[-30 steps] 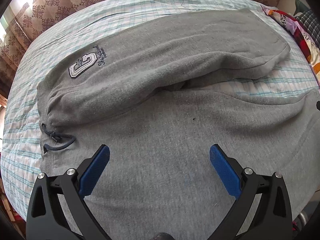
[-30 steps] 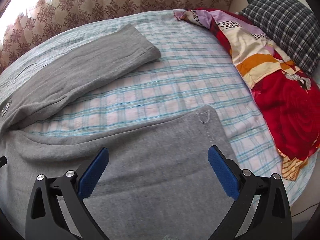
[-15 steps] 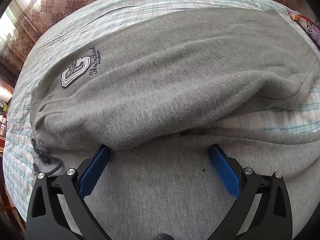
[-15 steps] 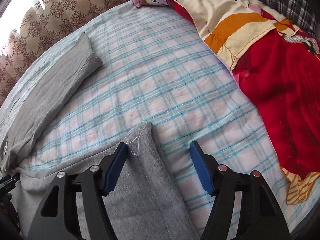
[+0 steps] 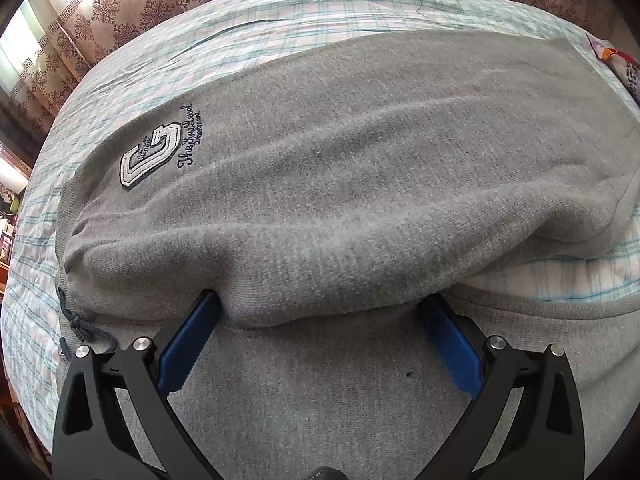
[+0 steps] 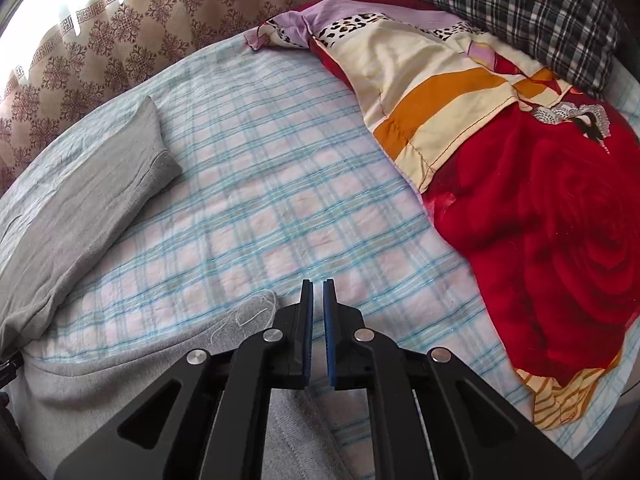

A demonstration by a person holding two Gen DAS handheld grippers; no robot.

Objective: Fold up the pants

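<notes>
Left gripper (image 5: pixel 320 312) spread wide, fingertips tucked under the far leg fold of the grey pants (image 5: pixel 340 168) on the checked sheet (image 6: pixel 280 184). Right gripper (image 6: pixel 318 300) nearly closed; hem at its 9 o'clock, grip undetermined.

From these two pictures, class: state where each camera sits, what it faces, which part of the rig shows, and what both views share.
Left wrist: on the left gripper, low over the grey pants, facing the logo and curtain; open blue fingers show.
Right wrist: on the right gripper, at a pant leg's hem, facing the red blanket and checked pillow; fingers nearly closed.
Shared: pants, plaid sheet, curtain.
</notes>
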